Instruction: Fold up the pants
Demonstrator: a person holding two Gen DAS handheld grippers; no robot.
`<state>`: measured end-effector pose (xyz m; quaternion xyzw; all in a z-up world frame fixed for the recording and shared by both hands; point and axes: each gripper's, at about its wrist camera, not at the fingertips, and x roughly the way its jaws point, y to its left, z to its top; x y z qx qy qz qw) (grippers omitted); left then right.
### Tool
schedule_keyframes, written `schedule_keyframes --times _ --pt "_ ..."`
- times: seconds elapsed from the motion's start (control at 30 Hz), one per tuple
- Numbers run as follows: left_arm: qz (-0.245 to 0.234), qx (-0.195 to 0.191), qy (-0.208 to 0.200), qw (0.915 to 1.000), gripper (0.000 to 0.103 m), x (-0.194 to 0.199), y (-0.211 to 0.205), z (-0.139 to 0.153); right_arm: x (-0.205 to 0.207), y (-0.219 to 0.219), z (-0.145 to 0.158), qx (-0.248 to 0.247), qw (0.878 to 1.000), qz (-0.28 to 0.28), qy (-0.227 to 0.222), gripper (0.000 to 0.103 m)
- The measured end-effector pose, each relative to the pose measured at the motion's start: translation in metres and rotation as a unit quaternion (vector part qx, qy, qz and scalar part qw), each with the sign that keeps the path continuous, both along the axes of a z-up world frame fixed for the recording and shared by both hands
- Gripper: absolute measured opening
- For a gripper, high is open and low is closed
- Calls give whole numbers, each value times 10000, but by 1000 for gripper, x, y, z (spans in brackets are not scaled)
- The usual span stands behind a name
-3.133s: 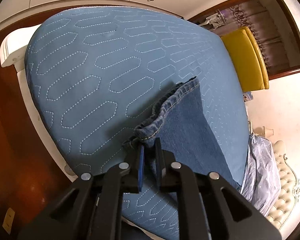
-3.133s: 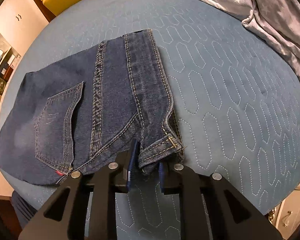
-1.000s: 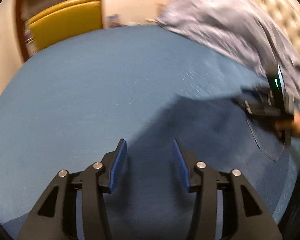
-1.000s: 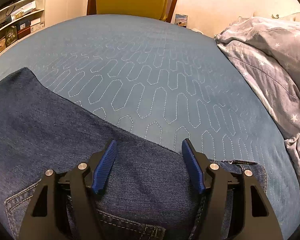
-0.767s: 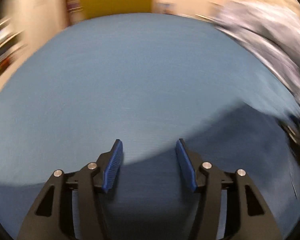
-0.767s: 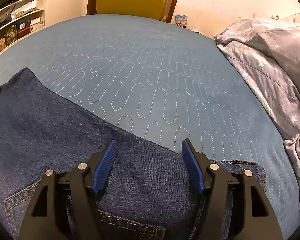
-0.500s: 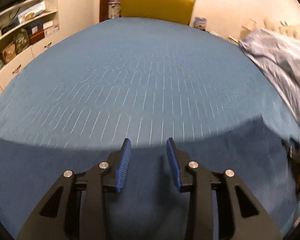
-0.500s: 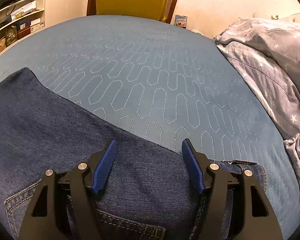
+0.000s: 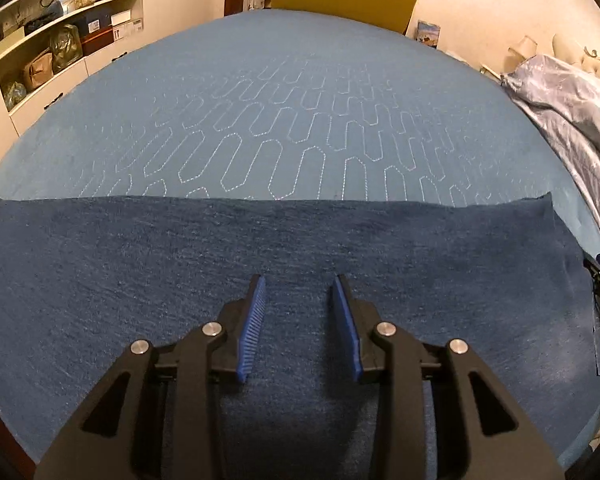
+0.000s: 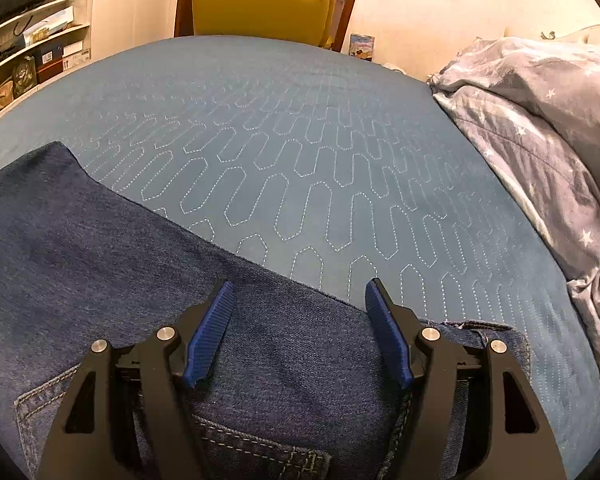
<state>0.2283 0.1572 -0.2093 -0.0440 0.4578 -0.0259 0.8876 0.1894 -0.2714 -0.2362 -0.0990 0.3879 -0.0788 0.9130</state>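
Note:
Dark blue jeans [image 9: 140,272] lie folded flat on the blue quilted bed cover [image 9: 300,120], their far fold edge running straight across the left wrist view. My left gripper [image 9: 299,280] hovers over the middle of the denim, its jaws partly apart with nothing between the pads. In the right wrist view the jeans [image 10: 80,260] show a stitched back pocket [image 10: 236,452] and the waistband [image 10: 496,332] near the bottom. My right gripper [image 10: 300,284] stands over that end with its jaws opening wide. Denim lies below the pads, not pinched.
A rumpled grey duvet with stars [image 10: 540,128] is piled along the bed's right side, also the duvet [image 9: 580,112] in the left view. A yellow armchair [image 10: 260,4] stands beyond the far edge. Shelves with bags and boxes [image 9: 60,40] line the left wall.
Both grippers, earlier shut on the jeans' edges, have let go. The left one swung round over the folded denim and its jaws narrowed. The right one kept still.

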Motion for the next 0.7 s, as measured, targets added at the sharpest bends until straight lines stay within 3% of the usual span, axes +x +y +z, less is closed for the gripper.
schedule_keyframes --times 0.1,0.2,0.27,0.33,0.4,0.47,0.57,0.63,0.7 --pt "34 204 -44 9998 37 0 -10 -2 1 -3 5 151 9998 18 121 68" --pt "69 -174 45 9998 45 6 -3 0 -11 -13 31 408 9981 -465 24 72" --pt "79 -368 111 9992 53 4 0 3 -49 -1 60 389 9950 -753 -530 90" --pt "95 -305 160 9994 57 -2 -1 9 -81 19 72 583 9941 -605 -688 98" --pt "34 -411 -75 9991 59 -21 -14 27 -106 42 68 653 9941 -636 -583 98" --pt "-60 -447 -581 9973 84 -51 -36 48 -125 68 51 571 9960 -562 -402 98" --pt "-349 -326 -794 9957 94 -85 -78 51 -135 84 20 870 9940 -644 120 98" --pt "-975 25 -698 9928 101 -108 -121 40 -141 91 -1 932 9927 -635 420 98" --pt "-1376 480 -750 9865 101 -128 -156 26 -154 98 -9 754 9947 -638 270 98"
